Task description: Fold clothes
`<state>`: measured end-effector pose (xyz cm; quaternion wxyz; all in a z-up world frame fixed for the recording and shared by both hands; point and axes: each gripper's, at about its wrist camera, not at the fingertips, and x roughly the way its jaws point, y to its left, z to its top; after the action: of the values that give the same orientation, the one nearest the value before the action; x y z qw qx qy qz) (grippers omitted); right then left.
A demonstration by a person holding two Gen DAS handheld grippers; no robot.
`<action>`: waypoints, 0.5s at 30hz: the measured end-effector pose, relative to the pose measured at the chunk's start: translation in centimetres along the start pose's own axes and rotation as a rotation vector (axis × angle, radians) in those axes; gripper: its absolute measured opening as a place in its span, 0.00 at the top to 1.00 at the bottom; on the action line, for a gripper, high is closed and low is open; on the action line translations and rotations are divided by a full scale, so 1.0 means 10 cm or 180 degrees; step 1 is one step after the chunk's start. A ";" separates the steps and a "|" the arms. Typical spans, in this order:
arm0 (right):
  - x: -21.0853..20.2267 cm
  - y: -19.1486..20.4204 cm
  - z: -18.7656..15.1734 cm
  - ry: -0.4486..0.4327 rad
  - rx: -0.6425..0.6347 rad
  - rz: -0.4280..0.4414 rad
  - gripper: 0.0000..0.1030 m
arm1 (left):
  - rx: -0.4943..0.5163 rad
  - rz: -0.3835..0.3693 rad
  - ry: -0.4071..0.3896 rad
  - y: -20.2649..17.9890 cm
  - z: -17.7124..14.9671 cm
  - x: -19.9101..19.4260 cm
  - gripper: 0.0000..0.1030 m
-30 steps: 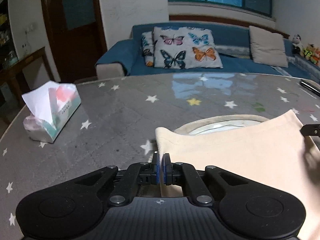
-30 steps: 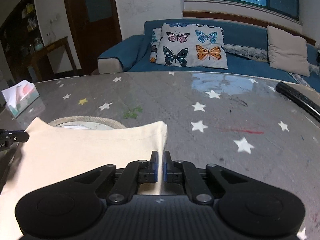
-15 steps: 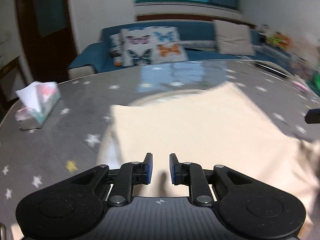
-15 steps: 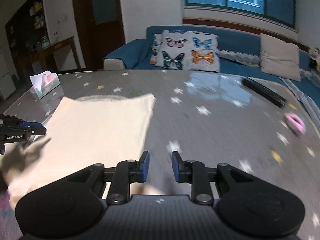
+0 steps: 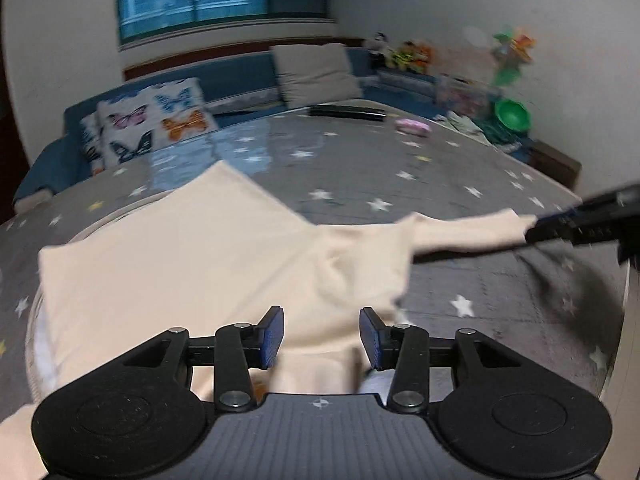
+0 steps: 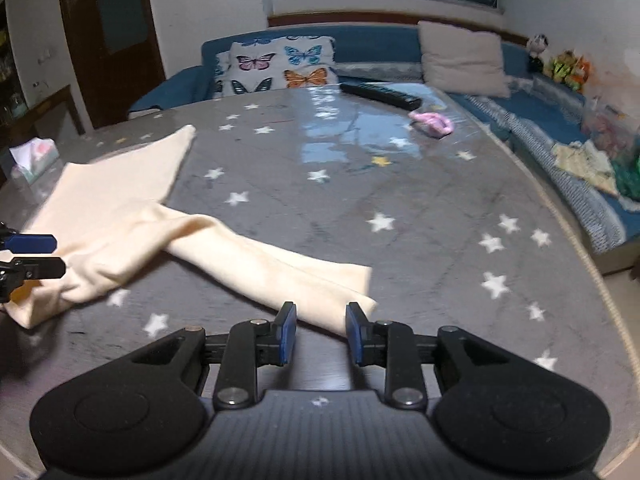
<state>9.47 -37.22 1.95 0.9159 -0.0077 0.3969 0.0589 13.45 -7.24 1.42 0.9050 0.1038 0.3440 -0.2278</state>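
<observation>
Both grippers have let go of the garment's top corners since a second ago, when each was pinched tight on an edge; they have pulled back and swung toward its right side. Left gripper (image 5: 322,334) now has its blue pads wide apart, hovering over the near part of the cream shirt (image 5: 192,272), fabric visible between and below the pads but not pinched. Right gripper (image 6: 321,330) is also spread wide, pads either side of the end of the sleeve (image 6: 280,268), just above or at its cuff edge; contact with the cloth can't be confirmed. In the left wrist view the right gripper's tip shows at the right edge, at the sleeve end; motion blur there, so I can't tell whether it touches.

Shirt lies flat on the grey star-print table (image 6: 400,200), folded body toward the left, one long sleeve stretched out to the right across the tabletop. Some bunching where sleeve meets body. In the right wrist view the left gripper's open pads (image 6: 28,244) show at the left edge beside the bunched fabric.

Elsewhere on the table: black remote (image 6: 380,94) and pink item (image 6: 432,122) at the far side, well apart from the shirt; tissue box (image 6: 34,158) at far left. Blue sofa (image 6: 372,46) behind with butterfly cushion (image 6: 280,66) and beige cushion (image 6: 462,58).
</observation>
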 end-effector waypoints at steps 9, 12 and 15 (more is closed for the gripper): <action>0.09 0.01 0.05 -0.0025 -0.0455 -0.0056 0.72 | 0.0269 -0.0084 0.0121 -0.26 -0.08 0.21 0.59; 0.15 0.09 0.09 0.0006 -0.0720 -0.0024 0.94 | 0.0263 -0.0101 0.0127 -0.25 -0.09 0.22 0.65; 0.20 0.17 0.18 -0.0111 -0.1067 -0.0225 0.95 | 0.0252 -0.0131 0.0150 -0.24 -0.10 0.24 0.78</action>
<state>11.93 -35.19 1.81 0.9101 -0.1733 0.3651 0.0921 13.28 -9.84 -0.97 0.8870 0.1377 0.3580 -0.2573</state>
